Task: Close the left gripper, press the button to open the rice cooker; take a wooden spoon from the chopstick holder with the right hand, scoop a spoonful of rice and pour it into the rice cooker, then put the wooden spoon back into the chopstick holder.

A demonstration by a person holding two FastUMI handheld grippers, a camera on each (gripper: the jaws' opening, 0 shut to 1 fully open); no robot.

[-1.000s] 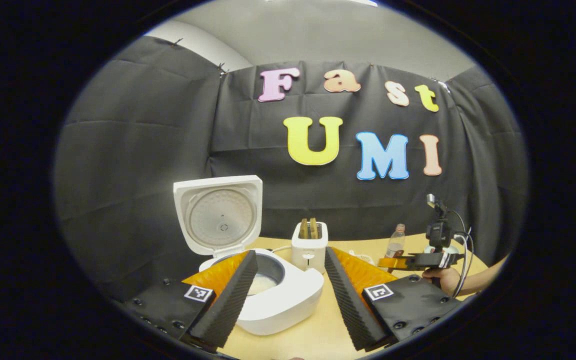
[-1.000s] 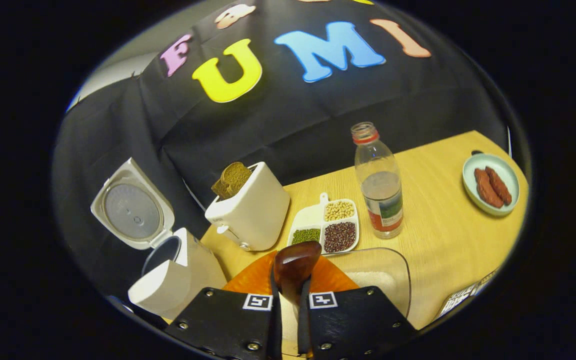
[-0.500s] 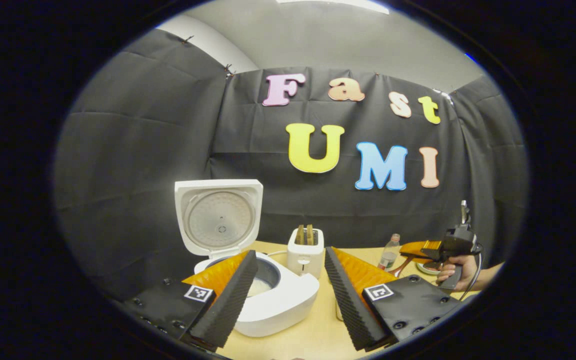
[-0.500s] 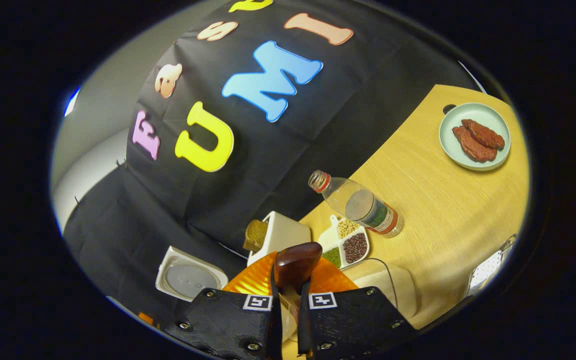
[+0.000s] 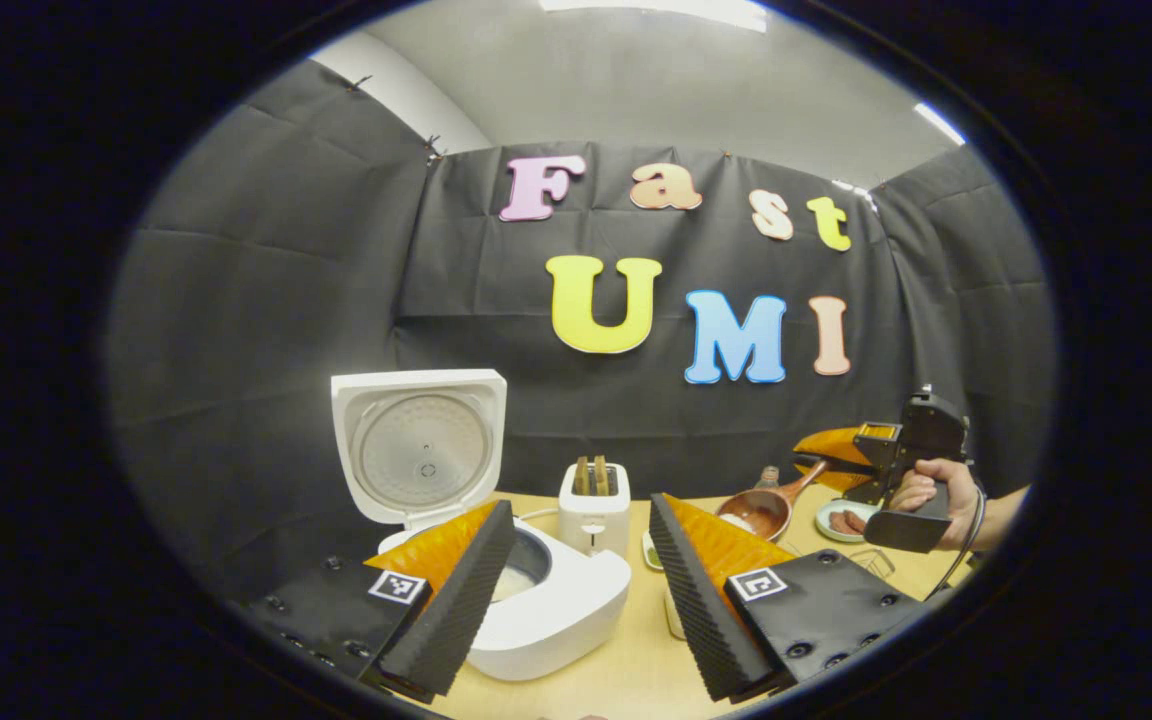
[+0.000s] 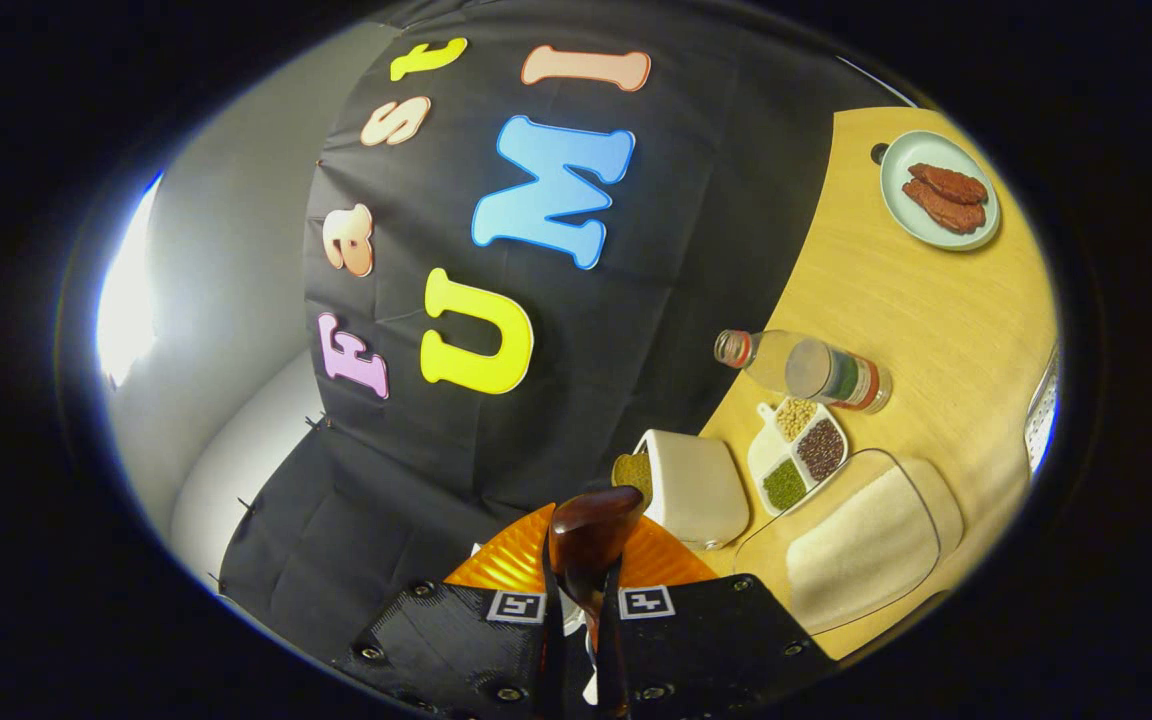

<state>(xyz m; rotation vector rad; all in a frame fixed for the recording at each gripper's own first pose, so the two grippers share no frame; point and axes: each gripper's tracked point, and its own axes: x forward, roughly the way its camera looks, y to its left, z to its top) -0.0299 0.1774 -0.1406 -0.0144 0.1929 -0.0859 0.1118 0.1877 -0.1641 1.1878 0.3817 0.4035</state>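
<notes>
Spoon (image 6: 591,535) pinched by handle in right gripper (image 6: 576,640), jaws clamped tight on it; bowl (image 5: 754,512) hangs at 8 o'clock from right gripper's hand (image 5: 921,495), handle running up toward 2 o'clock. Cooker (image 5: 536,605) lid up, pot open, at 9 o'clock of spoon, well apart. Left gripper (image 5: 576,590) jaws wide, holding nothing, just above cooker. Rice tray (image 6: 866,545) at 4 o'clock. Spoon load unclear, possibly some rice. Holder probably at far right edge.

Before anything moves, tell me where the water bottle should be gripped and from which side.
Grip the water bottle around its straight body below the shoulder, coming in level from its table-edge side: it stands upright, the compartment dish sits close beside it, and the neck looks narrow for the pads.
</notes>
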